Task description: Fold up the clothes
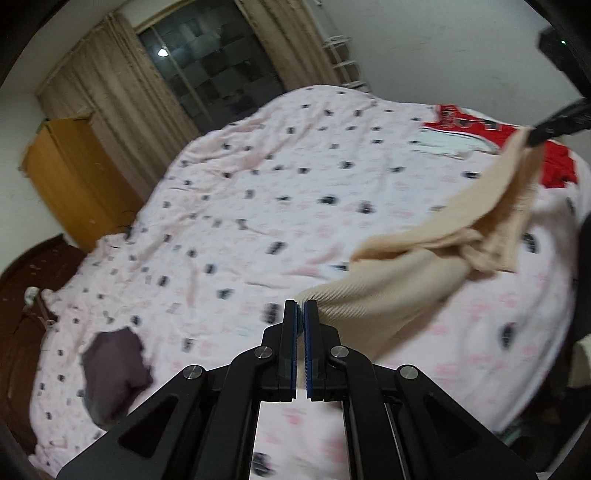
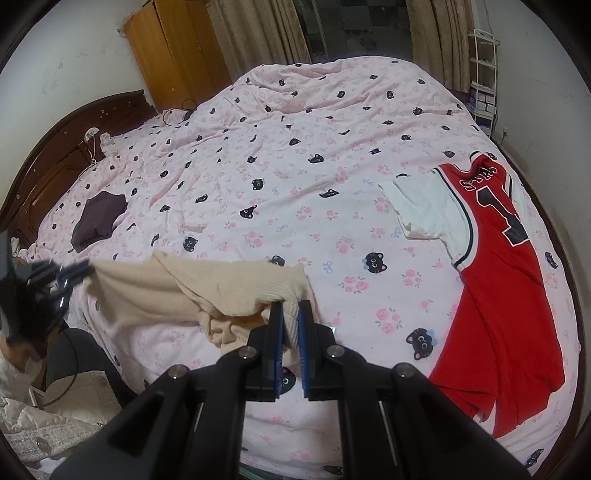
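A wide bed fills the room, covered by a pink quilt [image 2: 295, 192] printed with black cat faces and roses. Behind it stand beige curtains [image 2: 255, 33] around a dark window [image 1: 207, 62], an orange wooden cabinet [image 2: 173, 48] and a white rack [image 2: 484, 74] against the wall. A red jersey [image 2: 506, 295] lies flat on the quilt over a white shirt [image 2: 424, 206]; a folded dark garment [image 2: 98, 219] sits well apart near the headboard. A beige sweater [image 2: 207, 291] stretches between both tongs, partly lifted off the quilt. The left gripper [image 1: 300, 306] is pressed together on a thin edge of it; the right gripper [image 2: 290, 308] pinches a thicker ribbed bunch.
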